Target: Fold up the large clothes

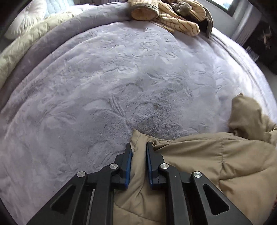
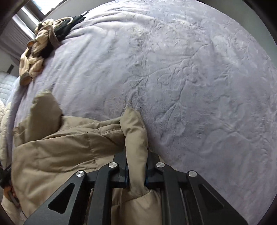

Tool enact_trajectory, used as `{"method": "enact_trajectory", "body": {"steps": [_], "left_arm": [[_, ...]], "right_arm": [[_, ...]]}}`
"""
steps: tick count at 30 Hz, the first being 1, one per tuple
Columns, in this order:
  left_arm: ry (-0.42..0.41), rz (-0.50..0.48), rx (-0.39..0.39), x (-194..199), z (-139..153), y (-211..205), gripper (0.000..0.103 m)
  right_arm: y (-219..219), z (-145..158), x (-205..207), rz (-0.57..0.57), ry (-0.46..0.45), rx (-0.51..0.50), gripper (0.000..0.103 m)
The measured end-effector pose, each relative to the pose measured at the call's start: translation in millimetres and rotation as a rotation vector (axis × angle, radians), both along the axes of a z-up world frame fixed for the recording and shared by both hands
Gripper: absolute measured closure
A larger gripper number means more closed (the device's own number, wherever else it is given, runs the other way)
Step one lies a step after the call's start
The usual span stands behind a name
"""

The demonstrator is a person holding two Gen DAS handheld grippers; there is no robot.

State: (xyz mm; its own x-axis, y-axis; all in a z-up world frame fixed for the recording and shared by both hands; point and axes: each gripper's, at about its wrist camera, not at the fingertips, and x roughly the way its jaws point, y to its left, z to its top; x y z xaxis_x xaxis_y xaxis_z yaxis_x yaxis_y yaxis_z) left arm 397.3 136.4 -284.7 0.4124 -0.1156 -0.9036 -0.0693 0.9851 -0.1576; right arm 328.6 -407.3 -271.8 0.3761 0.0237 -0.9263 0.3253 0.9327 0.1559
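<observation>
Tan quilted puffer jacket (image 1: 199, 161) lies at the near edge of a lavender plush blanket (image 1: 121, 77), which leaves open bed ahead for spreading it. Left gripper (image 1: 139, 147) and right gripper (image 2: 136, 155) are each nearly closed, pinching 1 edge of the jacket. Holding 2 separated points likely keeps the fabric taut. Other crumpled beige clothes (image 1: 173, 15) sit well apart at the far side.

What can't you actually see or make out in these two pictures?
- Tan padded coat: its lower part runs off the bottom edge in both wrist views.
- Left gripper and right gripper: coat folds cover the pads' inner faces.
- Pile of clothes at the bed's far edge: too crumpled to identify.
</observation>
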Motion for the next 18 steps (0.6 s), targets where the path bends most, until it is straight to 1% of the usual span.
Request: {"method": "enact_trajectory", "body": {"steps": [2,3,5,6,7,8,10,11,12,13,14,15,16,17,18], "left_arm": [[0.000,0.015,0.013,1,7,2,0.086],[-0.013,0.032,0.017,-1,19,7,0.086],[-0.063,0.047,0.009,-8,42,18,0.086],[-0.103,0.046,-0.008,-15,60,28,0.086],[-0.124,0.042,-0.015,-20,69,33,0.086],[-0.146,0.026,-0.016,-26,80,38,0.086],[-0.160,-0.013,-0.013,-34,89,40,0.086],[-0.162,-0.031,-0.015,-37,91,38,0.086],[-0.163,-0.057,-0.032,-41,90,35,0.086],[-0.159,-0.069,-0.041,-41,85,30,0.086],[-0.142,-0.069,-0.035,-41,77,25,0.086],[-0.110,-0.063,-0.028,-37,64,20,0.086],[-0.086,-0.058,-0.020,-33,52,16,0.086],[-0.054,-0.036,0.012,-27,33,11,0.086],[-0.030,-0.014,0.024,-25,19,9,0.086]], "right_arm": [[2,-4,3,0.004,0.005,-0.021,0.086],[2,-3,4,-0.003,0.010,-0.027,0.085],[-1,6,1,-0.024,0.002,-0.017,0.075],[-3,15,-2,-0.031,-0.009,-0.013,0.072],[-6,27,-9,-0.037,-0.033,-0.009,0.066],[-8,38,-15,-0.045,-0.062,-0.015,0.066],[-12,64,-32,-0.081,-0.144,-0.082,0.066],[-11,78,-41,-0.097,-0.192,-0.129,0.069],[-8,88,-49,-0.091,-0.232,-0.150,0.087],[-2,94,-53,-0.064,-0.250,-0.153,0.097],[1,95,-52,-0.044,-0.253,-0.146,0.097],[9,91,-50,0.006,-0.242,-0.111,0.097],[18,81,-45,0.051,-0.208,-0.090,0.097],[23,71,-43,0.073,-0.175,-0.095,0.097],[29,56,-37,0.089,-0.124,-0.113,0.097]]}}
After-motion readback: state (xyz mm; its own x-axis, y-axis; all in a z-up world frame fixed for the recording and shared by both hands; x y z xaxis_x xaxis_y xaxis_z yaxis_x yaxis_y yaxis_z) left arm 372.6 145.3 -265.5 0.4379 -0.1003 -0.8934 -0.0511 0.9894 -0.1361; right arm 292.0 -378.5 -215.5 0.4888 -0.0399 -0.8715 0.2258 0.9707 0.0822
